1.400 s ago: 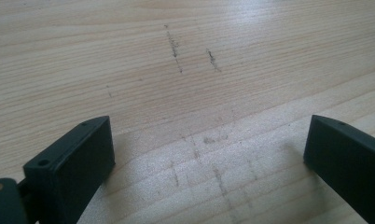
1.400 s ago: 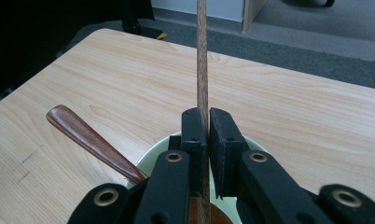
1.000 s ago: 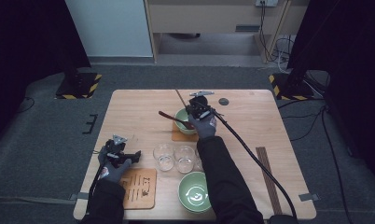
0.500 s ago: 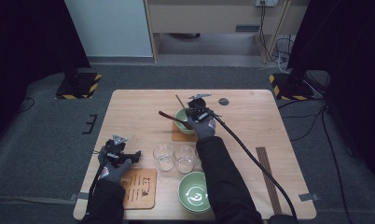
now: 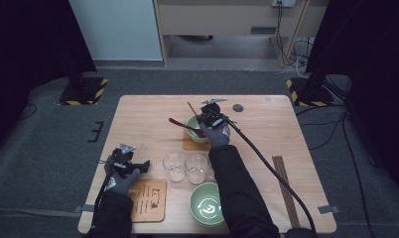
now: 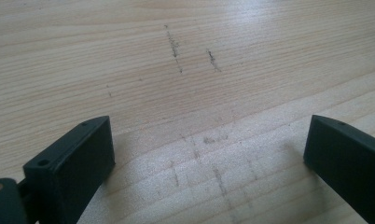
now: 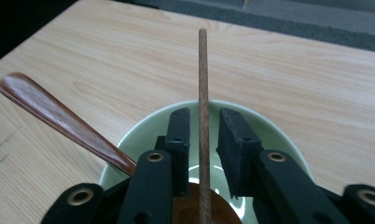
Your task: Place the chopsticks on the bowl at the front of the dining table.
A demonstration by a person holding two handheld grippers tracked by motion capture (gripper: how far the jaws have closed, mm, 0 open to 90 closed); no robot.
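A pale green bowl (image 5: 192,134) stands on a tan coaster at mid-table, seen close in the right gripper view (image 7: 269,126). A brown wooden spoon (image 5: 180,123) rests in it, its handle (image 7: 59,119) sticking out to the left. A thin wooden chopstick (image 5: 191,108) leans out over the far rim. My right gripper (image 5: 206,119) hovers over the bowl. Its jaws stand either side of the chopstick (image 7: 203,70) with a narrow gap on each side, so the right gripper (image 7: 204,114) is slightly open. My left gripper (image 5: 144,165) rests wide open on bare wood (image 6: 209,140).
Two clear glasses (image 5: 173,167) (image 5: 196,167) stand side by side near the middle. A second green bowl (image 5: 206,204) sits at the front edge. A wooden board (image 5: 149,198) lies front left. Dark chopsticks (image 5: 285,183) lie at the right. A small dark disc (image 5: 237,107) lies at the back.
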